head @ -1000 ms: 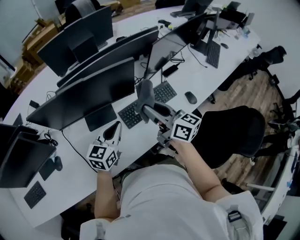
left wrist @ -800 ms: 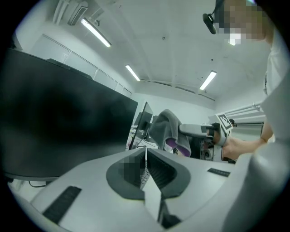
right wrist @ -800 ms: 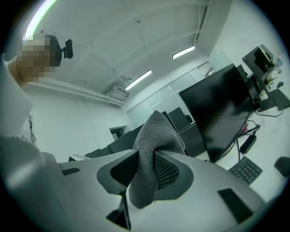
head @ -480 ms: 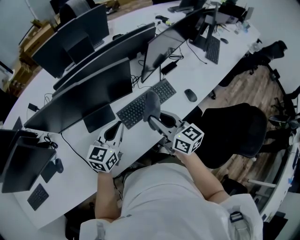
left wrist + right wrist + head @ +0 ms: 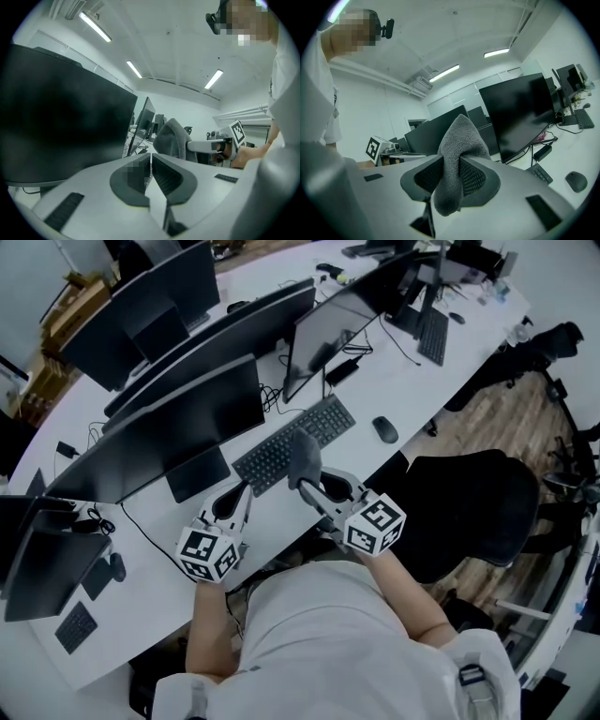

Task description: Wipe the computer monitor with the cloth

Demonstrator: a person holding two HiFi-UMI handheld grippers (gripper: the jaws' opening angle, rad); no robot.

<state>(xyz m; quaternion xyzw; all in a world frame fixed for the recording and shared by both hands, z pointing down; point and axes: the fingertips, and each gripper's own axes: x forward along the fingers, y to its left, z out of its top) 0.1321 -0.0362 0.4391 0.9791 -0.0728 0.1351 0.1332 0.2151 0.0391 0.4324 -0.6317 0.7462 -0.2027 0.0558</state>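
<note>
Cloth is pinched in the right gripper. Its two jaws are clamped on a fold of grey towelling, with a rounded hump standing above them and a tail hanging below. Seen from the head view, the right gripper holds the cloth over the near edge of the keyboard, touching no screen.

A second ago the cloth sat further toward 12 o'clock, up by the gap between the two screens. It has since drawn back toward the person, and most of that retreat was done half a second ago.

The angled monitor now lies at about 12 o'clock from the cloth and well apart from it. The wide monitor lies at 10 o'clock, nearer but also clear. Which of the two it was serving I cannot say with confidence from these views.

The left gripper, at 9 o'clock from the right one, has hardly stirred. Its jaws meet with nothing between them, above the desk.

I judge that wiping is paused. Either a pass is over, or the cloth must travel back toward 12 o'clock before it can work on the glass.
</note>
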